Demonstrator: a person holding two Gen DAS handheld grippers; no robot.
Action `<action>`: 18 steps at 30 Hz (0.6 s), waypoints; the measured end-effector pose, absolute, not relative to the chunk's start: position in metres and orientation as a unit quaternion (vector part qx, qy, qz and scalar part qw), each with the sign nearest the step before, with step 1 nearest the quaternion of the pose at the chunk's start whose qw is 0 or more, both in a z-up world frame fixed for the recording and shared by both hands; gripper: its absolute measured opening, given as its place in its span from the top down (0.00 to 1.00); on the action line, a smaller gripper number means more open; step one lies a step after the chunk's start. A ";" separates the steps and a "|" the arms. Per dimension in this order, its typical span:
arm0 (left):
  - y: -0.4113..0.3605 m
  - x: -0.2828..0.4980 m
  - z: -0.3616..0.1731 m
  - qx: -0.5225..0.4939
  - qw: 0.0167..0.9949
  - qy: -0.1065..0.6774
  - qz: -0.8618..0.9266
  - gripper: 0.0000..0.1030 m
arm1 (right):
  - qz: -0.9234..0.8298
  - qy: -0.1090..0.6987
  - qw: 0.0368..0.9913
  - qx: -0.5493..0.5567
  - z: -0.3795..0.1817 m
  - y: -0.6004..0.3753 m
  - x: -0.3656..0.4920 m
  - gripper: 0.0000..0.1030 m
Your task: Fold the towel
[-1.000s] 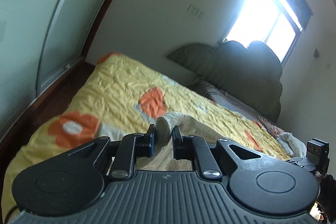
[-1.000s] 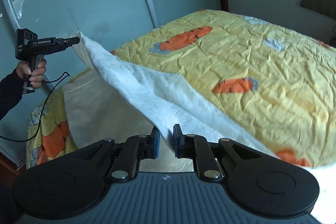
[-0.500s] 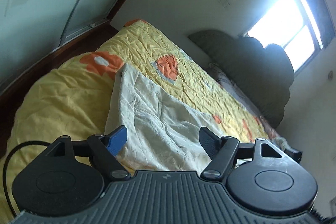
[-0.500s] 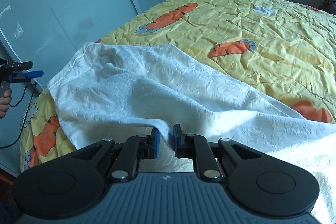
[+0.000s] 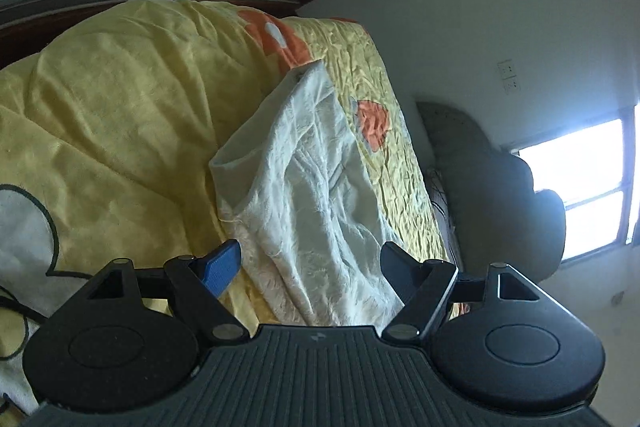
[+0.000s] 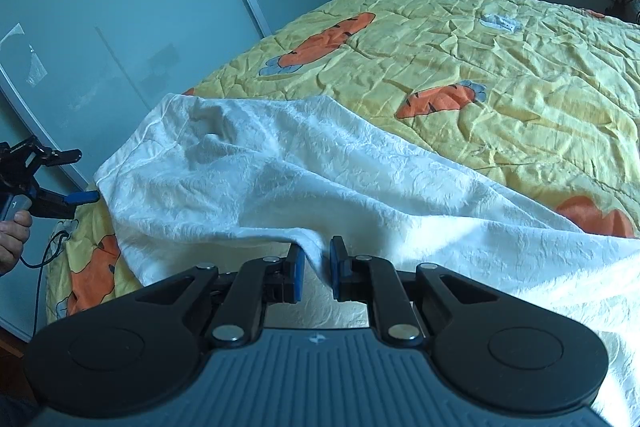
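**Left grip released; towel corner dropped onto bed**

One second ago the left gripper (image 5: 310,263) was clamped on a raised towel (image 6: 320,179) corner; its jaws parted by half a second ago and now stand wide, clear of the cloth. The corner has fallen and lies on the yellow quilt (image 6: 500,67) ahead of that gripper. The towel, formerly stretched taut between both grippers, now lies spread and slack. The left gripper's view has rolled, with the window now low on its right.
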State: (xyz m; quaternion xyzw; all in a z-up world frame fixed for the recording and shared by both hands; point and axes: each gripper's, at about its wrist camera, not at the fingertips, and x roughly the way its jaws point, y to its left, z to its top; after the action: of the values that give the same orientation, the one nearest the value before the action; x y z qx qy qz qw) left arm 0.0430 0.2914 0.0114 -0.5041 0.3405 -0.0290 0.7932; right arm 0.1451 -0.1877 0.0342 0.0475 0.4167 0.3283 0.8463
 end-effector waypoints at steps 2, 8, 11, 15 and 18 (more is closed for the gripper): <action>0.292 0.049 0.009 -0.500 0.796 0.341 -0.013 0.31 | 0.327 0.417 0.847 0.048 0.034 -0.187 0.145 0.88; 0.284 0.066 0.024 -0.436 0.818 0.375 -0.009 0.84 | 0.328 0.399 0.856 0.030 0.050 -0.186 0.132 0.88; 0.286 0.066 0.031 -0.421 0.817 0.393 -0.018 0.80 | 0.334 0.391 0.857 0.032 0.058 -0.190 0.125 0.88; 0.294 0.061 0.029 -0.468 0.794 0.388 -0.027 0.73 | 0.331 0.398 0.855 0.035 0.052 -0.189 0.131 0.88; 0.295 0.058 0.024 -0.489 0.783 0.384 -0.028 0.60 | 0.329 0.401 0.854 0.036 0.049 -0.186 0.134 0.88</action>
State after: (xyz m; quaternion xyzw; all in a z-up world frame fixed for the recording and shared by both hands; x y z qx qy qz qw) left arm 0.0584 0.2947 0.0242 -0.4885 0.3845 -0.0276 0.7828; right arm 0.1336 -0.1855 0.0488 0.0364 0.4015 0.3292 0.8539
